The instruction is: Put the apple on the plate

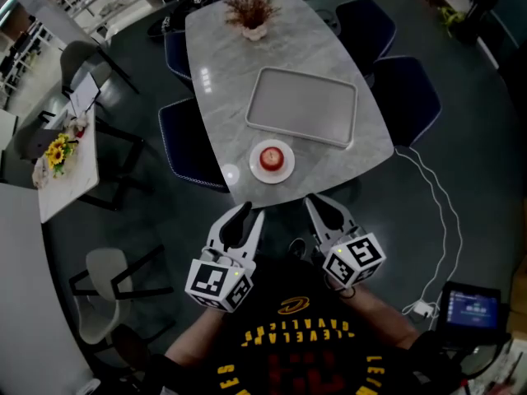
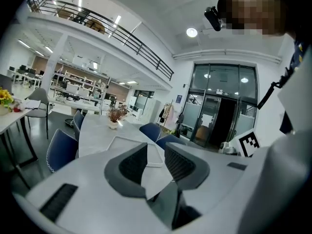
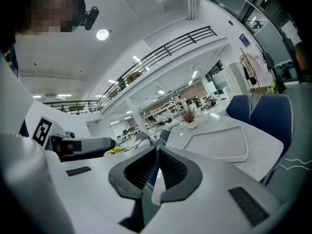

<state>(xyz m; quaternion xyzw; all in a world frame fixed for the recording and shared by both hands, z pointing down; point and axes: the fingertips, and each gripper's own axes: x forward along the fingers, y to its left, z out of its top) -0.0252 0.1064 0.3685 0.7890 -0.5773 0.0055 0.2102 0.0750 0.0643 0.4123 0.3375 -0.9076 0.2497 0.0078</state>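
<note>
In the head view a red apple (image 1: 271,158) sits on a small white plate (image 1: 255,170) near the front edge of the grey marble table (image 1: 222,81). Both grippers hang in the air in front of that edge, close to my body and apart from the plate. My left gripper (image 1: 246,212) (image 2: 155,155) has a narrow gap between its pads and holds nothing. My right gripper (image 1: 318,203) (image 3: 157,156) has its pads almost touching, also empty. Neither gripper view shows the apple or the plate.
A grey tray (image 1: 303,105) (image 3: 219,140) lies behind the plate, and a potted dried plant (image 1: 251,11) stands at the far end. Dark blue chairs (image 1: 188,142) (image 1: 408,97) flank the table. A white cable (image 1: 436,196) runs to a tablet (image 1: 471,307) at the right.
</note>
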